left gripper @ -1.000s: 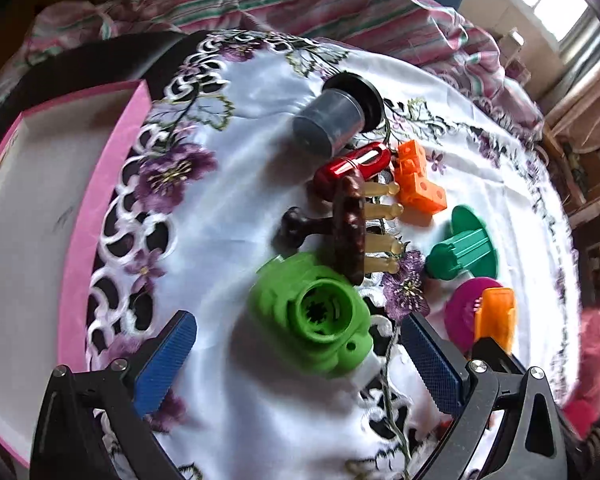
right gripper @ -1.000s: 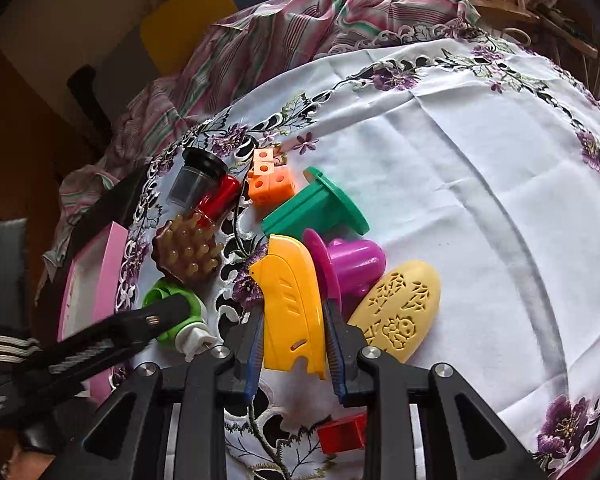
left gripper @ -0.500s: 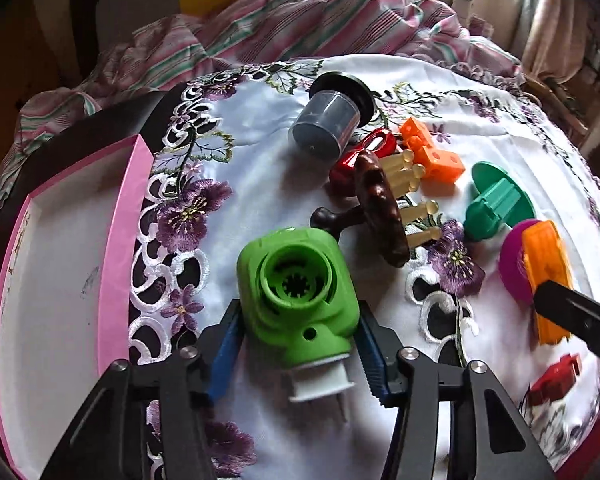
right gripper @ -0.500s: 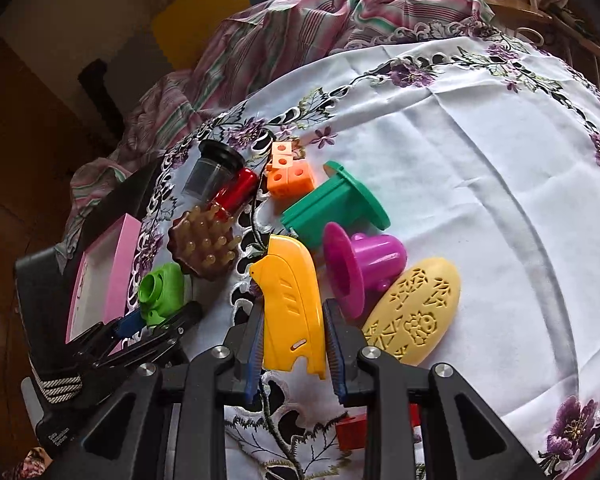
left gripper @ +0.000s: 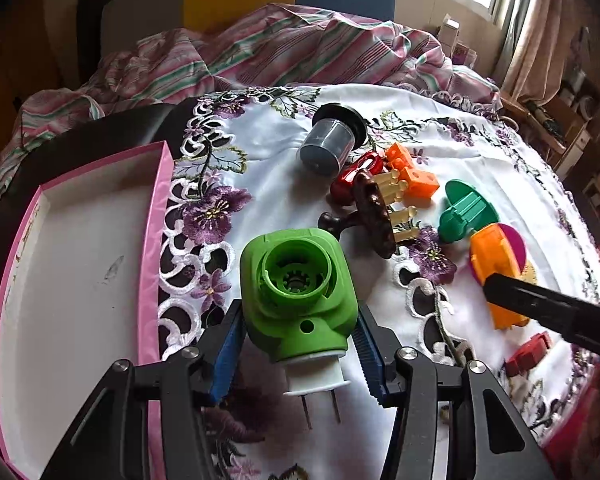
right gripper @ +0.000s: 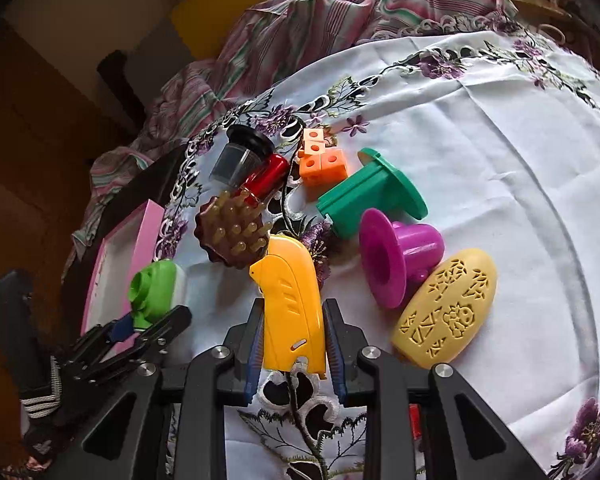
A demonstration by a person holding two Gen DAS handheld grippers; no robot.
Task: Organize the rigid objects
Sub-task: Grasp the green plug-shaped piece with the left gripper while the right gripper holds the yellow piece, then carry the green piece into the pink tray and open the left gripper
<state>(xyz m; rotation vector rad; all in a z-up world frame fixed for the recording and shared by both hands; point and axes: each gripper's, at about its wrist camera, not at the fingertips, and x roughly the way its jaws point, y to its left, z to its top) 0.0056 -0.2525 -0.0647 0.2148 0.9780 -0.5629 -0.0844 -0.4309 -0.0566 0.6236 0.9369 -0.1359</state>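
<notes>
My left gripper (left gripper: 296, 344) is shut on a green plug-shaped piece (left gripper: 296, 288) with a white base and two metal prongs, its blue pads pressing both sides. The right wrist view shows this green piece (right gripper: 156, 288) in the left gripper (right gripper: 148, 324), close beside the pink box (right gripper: 148, 228). My right gripper (right gripper: 294, 344) is shut on a yellow plastic shell (right gripper: 292, 304) that lies low over the embroidered white cloth. One black finger of the right gripper (left gripper: 548, 312) crosses the left wrist view over the yellow shell (left gripper: 496, 264).
The open pink box (left gripper: 152, 240) sits at the table's left edge. A brown spiked brush (left gripper: 374, 216), grey cup (left gripper: 328, 148), orange dice blocks (left gripper: 414, 176), green flanged piece (left gripper: 466, 212), magenta piece (right gripper: 400, 256), yellow oval mould (right gripper: 448, 312) and small red block (left gripper: 528, 354) lie clustered on the cloth.
The left gripper went from wide open around the green piece to shut on it, then carried it left towards the pink box. The right gripper kept its hold on the yellow shell.
</notes>
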